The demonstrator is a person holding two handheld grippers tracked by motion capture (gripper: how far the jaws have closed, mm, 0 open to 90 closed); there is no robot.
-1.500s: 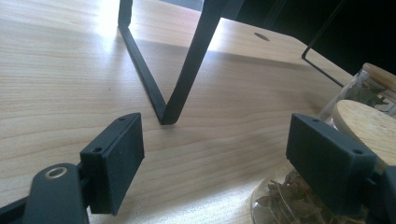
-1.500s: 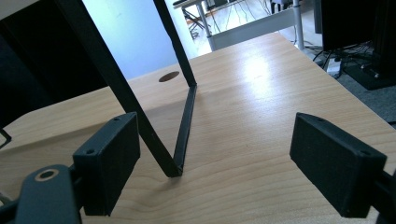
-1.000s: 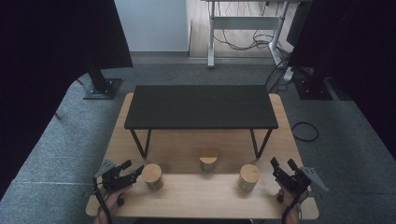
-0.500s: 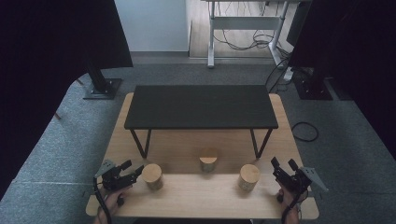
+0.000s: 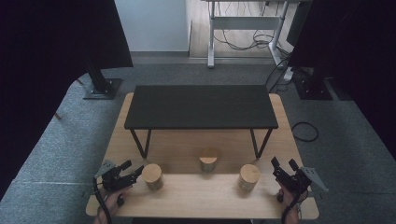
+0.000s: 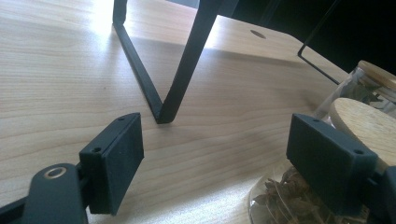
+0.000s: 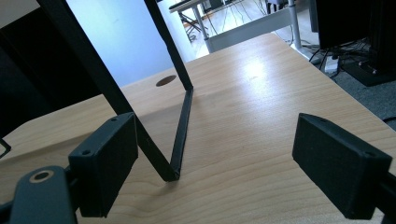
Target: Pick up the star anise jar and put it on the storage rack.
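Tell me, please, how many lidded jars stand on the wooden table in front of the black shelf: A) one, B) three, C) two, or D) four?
B: the high view shows a left jar, a middle jar and a right jar in a loose row before the black shelf.

The worktop (image 6: 60, 70) is pale wood, smooth, with a soft sheen. Beside the matt black metal stand (image 6: 182, 74), a clear glossy glass jar (image 6: 289, 200) carries a smooth wooden lid (image 6: 369, 121).
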